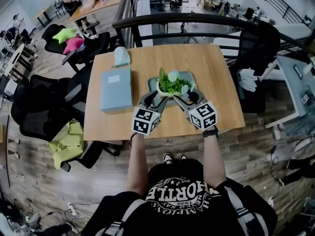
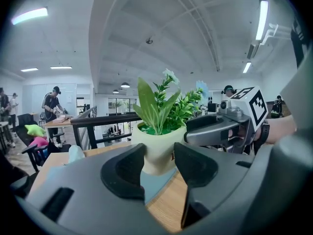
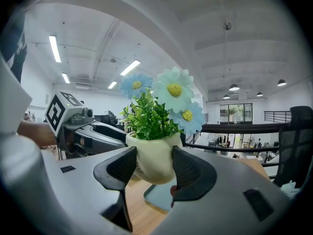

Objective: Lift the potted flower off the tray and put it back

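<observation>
Potted flower [image 1: 172,85] sits on tray [image 1: 187,74], desk [image 1: 162,58] centre. Left gripper [image 1: 151,97] and right gripper [image 1: 190,97] flank the pot, jaws apart, gripping nothing.

Open-plan office: desks [image 1: 93,6], swivel chairs [image 1: 39,107], strip lights [image 2: 261,21].

You are standing at a wooden table [image 1: 216,73] beside a black railing [image 1: 187,17]; black chairs [image 1: 44,112] are crowding the left, strip lights [image 3: 55,48] glowing overhead.
</observation>
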A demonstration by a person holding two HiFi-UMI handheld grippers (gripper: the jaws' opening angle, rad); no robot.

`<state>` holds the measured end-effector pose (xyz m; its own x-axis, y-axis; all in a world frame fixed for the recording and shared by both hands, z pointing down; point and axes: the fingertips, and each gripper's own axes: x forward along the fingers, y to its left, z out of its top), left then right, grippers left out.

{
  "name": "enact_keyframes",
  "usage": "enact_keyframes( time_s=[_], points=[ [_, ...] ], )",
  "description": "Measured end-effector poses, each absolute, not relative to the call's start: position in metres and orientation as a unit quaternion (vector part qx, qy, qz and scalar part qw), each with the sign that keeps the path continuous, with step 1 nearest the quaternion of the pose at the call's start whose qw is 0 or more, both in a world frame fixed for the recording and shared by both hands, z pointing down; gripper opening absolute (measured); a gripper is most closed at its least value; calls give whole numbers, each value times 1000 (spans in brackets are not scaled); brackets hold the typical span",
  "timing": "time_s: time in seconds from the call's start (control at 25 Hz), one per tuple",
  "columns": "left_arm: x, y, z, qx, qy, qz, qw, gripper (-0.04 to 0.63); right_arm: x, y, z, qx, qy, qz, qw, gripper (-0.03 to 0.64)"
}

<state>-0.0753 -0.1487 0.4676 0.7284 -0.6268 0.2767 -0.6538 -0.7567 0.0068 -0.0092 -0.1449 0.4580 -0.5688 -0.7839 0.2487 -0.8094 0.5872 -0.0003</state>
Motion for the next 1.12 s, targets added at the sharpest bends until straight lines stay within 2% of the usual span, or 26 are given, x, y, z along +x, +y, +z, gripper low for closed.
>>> enact_keyframes(
  time_s=[0.4, 1.12],
  points=[
    [-96, -165, 473, 923, -361, 119, 62, 210, -30, -163, 462, 438, -890, 53, 118, 236],
    [-88, -243, 499, 907, -395, 125, 82, 210, -22, -247, 489, 402, -903, 74, 134, 235]
  ],
)
